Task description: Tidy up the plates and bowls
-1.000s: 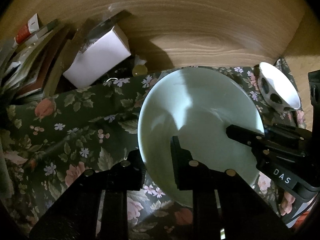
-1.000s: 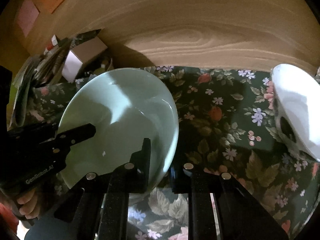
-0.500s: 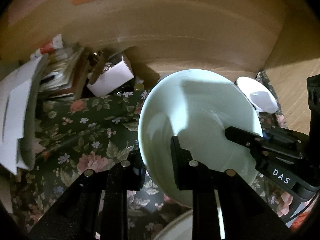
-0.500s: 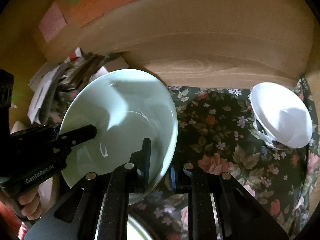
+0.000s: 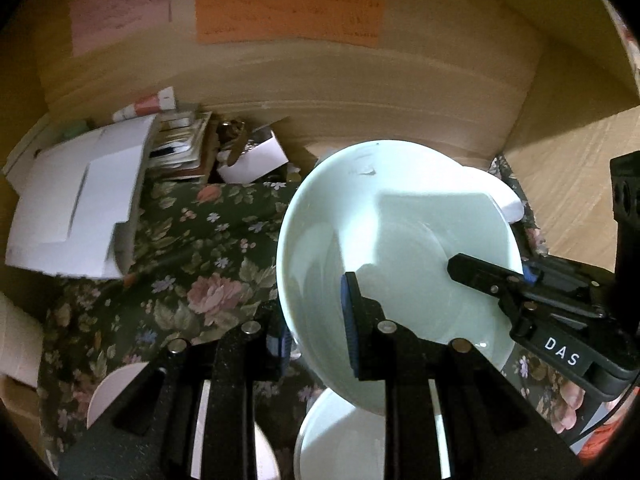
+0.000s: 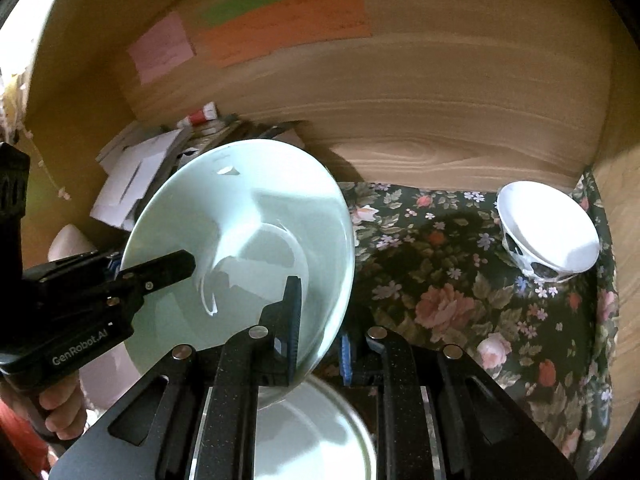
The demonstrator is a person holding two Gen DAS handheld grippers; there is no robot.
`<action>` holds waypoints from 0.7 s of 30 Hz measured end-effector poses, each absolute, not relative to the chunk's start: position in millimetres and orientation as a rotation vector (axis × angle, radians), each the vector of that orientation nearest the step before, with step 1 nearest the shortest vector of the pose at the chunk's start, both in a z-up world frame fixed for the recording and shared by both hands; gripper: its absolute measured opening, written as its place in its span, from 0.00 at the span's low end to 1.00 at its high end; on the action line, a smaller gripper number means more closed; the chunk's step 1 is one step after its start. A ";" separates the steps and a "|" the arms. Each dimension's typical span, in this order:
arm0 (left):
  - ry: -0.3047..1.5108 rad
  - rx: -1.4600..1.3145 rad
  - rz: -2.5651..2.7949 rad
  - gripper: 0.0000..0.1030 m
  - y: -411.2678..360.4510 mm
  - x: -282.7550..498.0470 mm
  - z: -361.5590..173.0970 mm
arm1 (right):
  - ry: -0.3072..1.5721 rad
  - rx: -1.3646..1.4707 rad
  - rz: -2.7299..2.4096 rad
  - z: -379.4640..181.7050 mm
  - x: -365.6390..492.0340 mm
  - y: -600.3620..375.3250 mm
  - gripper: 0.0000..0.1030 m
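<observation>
Nearest the left wrist camera, the left gripper (image 5: 316, 332) is clenched on the near-left rim of the pale green plate (image 5: 400, 240), one finger inside the dish, the other behind it. The right gripper (image 6: 318, 330) pinches the same plate (image 6: 240, 240) at its right edge, so both claws grasp it and it hangs tilted above the floral tablecloth (image 6: 460, 288). Directly under it, at 6 o'clock in both views, lies a white plate (image 6: 316, 440), seen in the left view too (image 5: 340, 440).

Only the left view shows another pale round dish (image 5: 116, 388) at 8 o'clock, partly hidden by the fingers, and a white box (image 5: 76, 216) at 9 o'clock.

Only the right view shows the cow-spotted bowl (image 6: 548, 232) whole, standing at 2 o'clock, well apart from the plate; the left view catches just a sliver of it behind the plate's rim.

Farthest back, coloured paper notes (image 6: 280, 20) are stuck to the wooden wall (image 6: 460, 100).
</observation>
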State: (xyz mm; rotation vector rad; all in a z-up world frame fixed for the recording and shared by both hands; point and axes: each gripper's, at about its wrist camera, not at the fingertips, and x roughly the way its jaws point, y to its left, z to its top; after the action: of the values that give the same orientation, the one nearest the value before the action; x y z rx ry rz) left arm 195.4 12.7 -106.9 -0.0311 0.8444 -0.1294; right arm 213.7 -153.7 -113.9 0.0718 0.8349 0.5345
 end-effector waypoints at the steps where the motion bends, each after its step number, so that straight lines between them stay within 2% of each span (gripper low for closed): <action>1: 0.840 -0.033 -0.127 0.21 14.8 189.8 -105.6 | 0.833 0.070 0.537 -113.2 210.7 -152.4 0.14; 21: 0.815 -0.097 -0.071 0.21 64.4 122.1 -107.8 | 0.820 0.018 0.618 -111.5 159.7 -102.6 0.15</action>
State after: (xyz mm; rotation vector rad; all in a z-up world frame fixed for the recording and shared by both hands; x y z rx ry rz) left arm 122.1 64.4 -107.8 -0.0967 0.8151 -0.0708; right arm 159.7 -102.6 -111.5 0.0184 0.8204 0.6179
